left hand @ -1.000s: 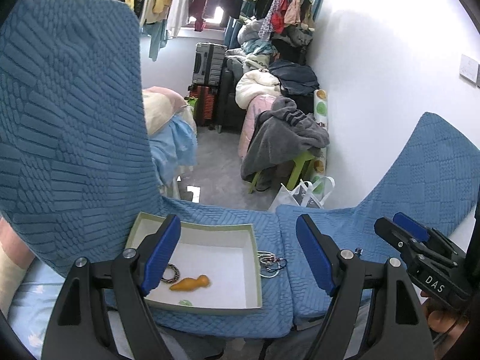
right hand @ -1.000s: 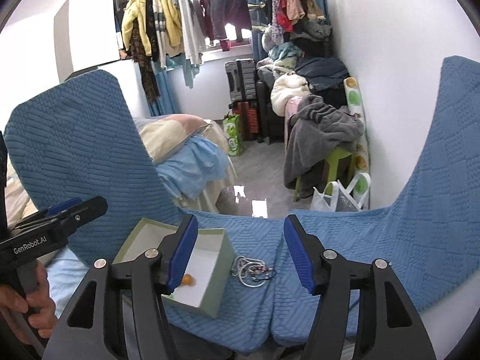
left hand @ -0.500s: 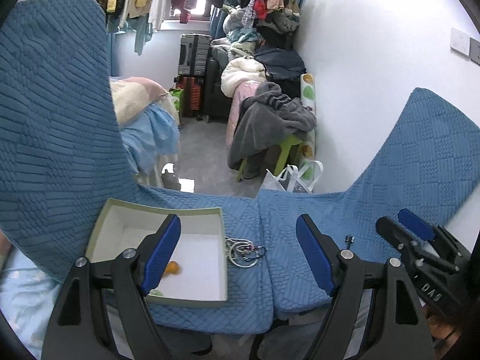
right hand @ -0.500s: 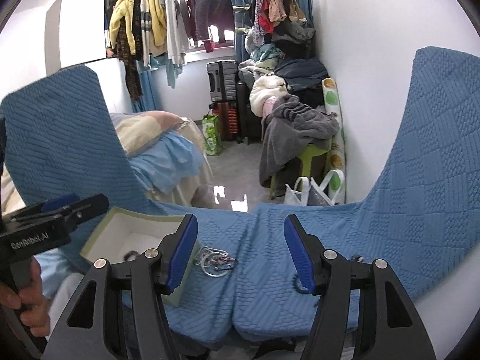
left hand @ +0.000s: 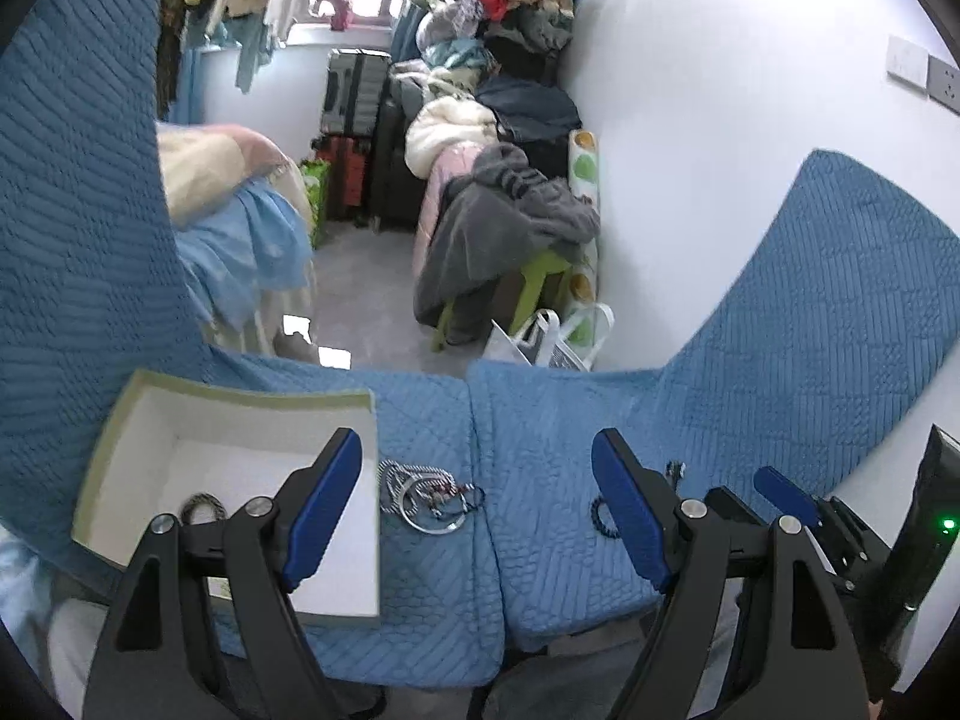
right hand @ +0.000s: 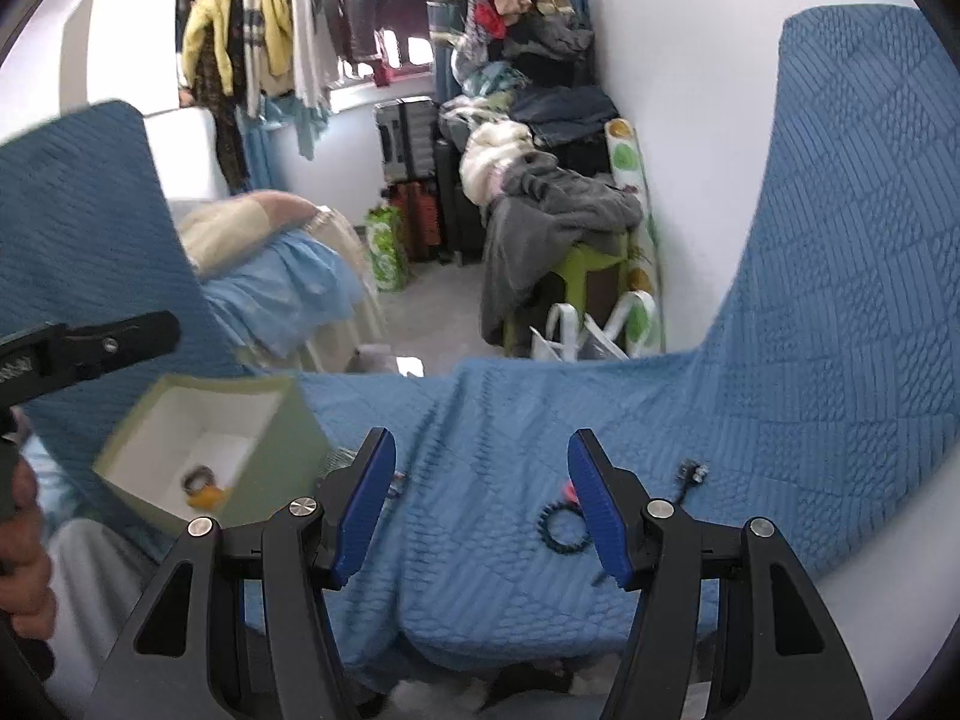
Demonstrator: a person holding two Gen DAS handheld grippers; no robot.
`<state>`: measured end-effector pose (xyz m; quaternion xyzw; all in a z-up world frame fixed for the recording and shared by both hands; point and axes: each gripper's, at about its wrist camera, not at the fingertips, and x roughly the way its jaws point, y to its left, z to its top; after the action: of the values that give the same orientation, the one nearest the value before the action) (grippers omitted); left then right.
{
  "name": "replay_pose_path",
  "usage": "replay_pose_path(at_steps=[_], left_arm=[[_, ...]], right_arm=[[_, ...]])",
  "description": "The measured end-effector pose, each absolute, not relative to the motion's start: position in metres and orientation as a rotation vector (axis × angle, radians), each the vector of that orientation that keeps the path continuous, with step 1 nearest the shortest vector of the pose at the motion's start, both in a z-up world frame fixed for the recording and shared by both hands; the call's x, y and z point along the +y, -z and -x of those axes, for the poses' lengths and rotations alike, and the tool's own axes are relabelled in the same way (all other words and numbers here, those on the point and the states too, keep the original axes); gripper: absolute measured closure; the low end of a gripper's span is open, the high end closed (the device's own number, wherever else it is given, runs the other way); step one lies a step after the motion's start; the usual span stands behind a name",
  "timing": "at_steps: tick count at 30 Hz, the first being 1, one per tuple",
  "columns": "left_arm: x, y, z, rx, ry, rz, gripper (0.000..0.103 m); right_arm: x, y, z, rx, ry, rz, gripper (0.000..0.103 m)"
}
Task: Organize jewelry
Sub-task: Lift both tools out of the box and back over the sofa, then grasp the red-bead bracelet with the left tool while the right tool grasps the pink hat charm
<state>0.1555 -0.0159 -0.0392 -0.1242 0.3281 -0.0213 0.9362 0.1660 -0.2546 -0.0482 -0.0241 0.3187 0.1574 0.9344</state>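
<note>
A green box (left hand: 252, 402) with a white inside sits on the blue quilted mat (left hand: 540, 408); it also shows in the right wrist view (right hand: 282, 420). A dark bracelet (left hand: 204, 507) lies in it, with an orange piece (right hand: 207, 495). A tangle of silver rings and chains (left hand: 429, 495) lies right of the box. A black beaded bracelet (right hand: 561, 531), a pink bit (right hand: 567, 489) and a small dark charm (right hand: 690, 474) lie further right. My left gripper (left hand: 477, 510) is open and empty above the tangle. My right gripper (right hand: 483, 507) is open and empty.
The mat's far edge drops to a grey floor (left hand: 372, 300). Beyond stand a bed (left hand: 240, 222), a green stool with grey clothes (left hand: 504, 228), suitcases (left hand: 351, 114) and a white bag (left hand: 552, 342). A white wall (left hand: 720, 150) is on the right.
Both grippers have swung to the right. The box has slid left in both views, and the black bracelet and charm have come into the right wrist view. Both grippers stay open.
</note>
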Motion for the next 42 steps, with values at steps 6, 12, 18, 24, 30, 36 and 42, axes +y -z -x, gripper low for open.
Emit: replay_pose_path(at_steps=[6,12,18,24,30,36,42], left_arm=[[-0.030,0.078,-0.169,0.746,0.093,0.284,0.024],[-0.041,0.116,-0.190,0.830,0.110,0.315,0.033],[-0.050,0.142,-0.209,0.881,0.111,0.322,0.040],[-0.054,0.171,-0.232,0.932,0.091,0.310,0.051],[-0.060,0.196,-0.252,0.980,0.083,0.272,0.058],[-0.067,0.209,-0.266,0.965,0.082,0.209,0.070],[-0.067,0.224,-0.276,0.982,0.077,0.190,0.077]], right_arm=[[-0.254,0.081,-0.175,0.687,-0.320,0.070,0.045],[-0.267,0.112,-0.197,0.759,-0.340,0.037,0.055],[-0.289,0.137,-0.228,0.836,-0.319,-0.050,0.055],[-0.297,0.166,-0.263,0.924,-0.321,-0.088,0.062],[-0.295,0.189,-0.288,0.989,-0.321,-0.060,0.062],[-0.299,0.210,-0.301,1.054,-0.301,-0.054,0.062],[-0.304,0.219,-0.315,1.077,-0.291,-0.095,0.062]])
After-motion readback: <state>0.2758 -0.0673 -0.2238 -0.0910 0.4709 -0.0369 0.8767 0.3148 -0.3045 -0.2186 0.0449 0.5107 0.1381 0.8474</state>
